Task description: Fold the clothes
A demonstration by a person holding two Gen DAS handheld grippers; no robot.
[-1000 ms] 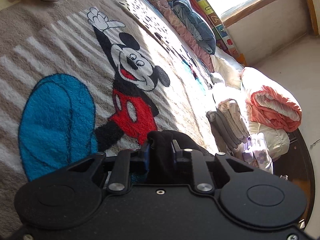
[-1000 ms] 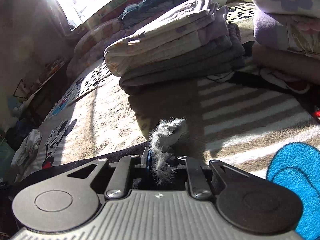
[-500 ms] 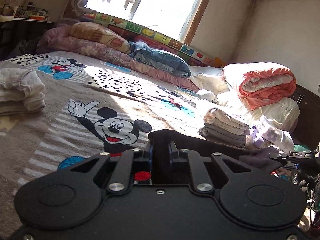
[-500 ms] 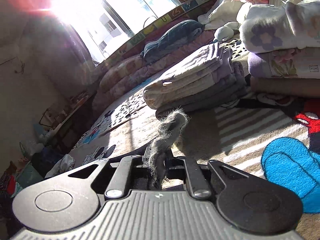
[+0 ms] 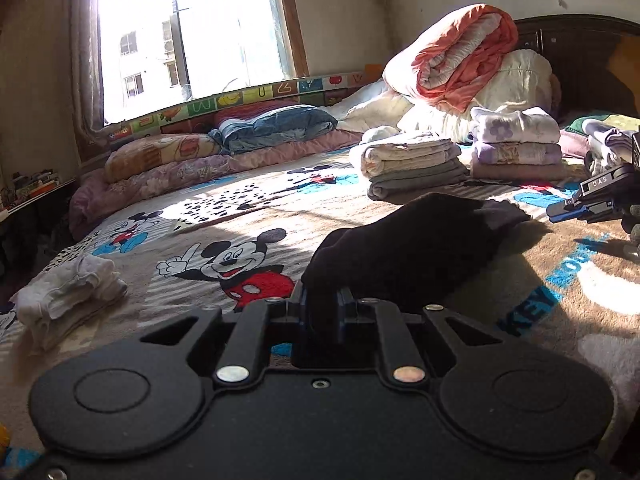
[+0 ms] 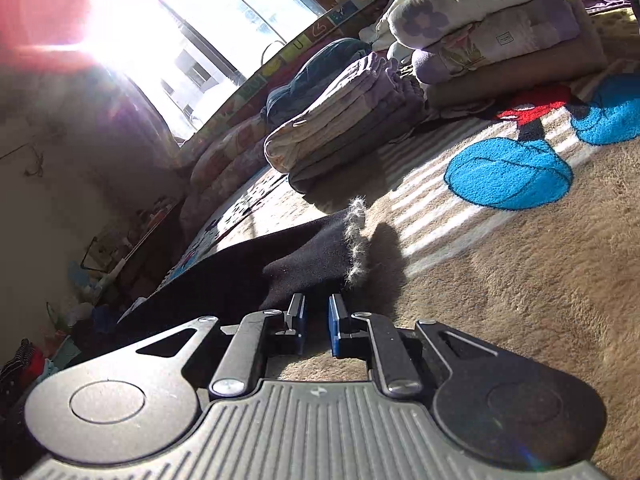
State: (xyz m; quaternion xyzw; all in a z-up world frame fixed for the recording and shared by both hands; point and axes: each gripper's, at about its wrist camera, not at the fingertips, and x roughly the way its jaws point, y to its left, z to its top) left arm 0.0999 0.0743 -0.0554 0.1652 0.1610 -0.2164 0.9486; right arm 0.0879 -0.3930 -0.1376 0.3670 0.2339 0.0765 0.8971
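Left hand-held gripper [image 5: 322,312] is clamping a fold of the black garment [image 5: 412,248], pads pressed tight w/ fabric between. Garment is stretching across the bed blanket [image 5: 200,216] toward the right side, lying low on it. Right hand-held gripper [image 6: 316,322] is sitting w/ pads slightly apart, nothing between them; garment's fuzzy grey edge [image 6: 356,240] is lying just ahead of the tips, not touching as far as visible. Same gripper is showing at the right edge of the left wrist view [image 5: 592,196]. Folded stack [image 5: 412,168] is resting beyond the garment, second stack [image 5: 516,144] beside it. Small pale folded pile [image 5: 68,292] is sitting well apart at left.
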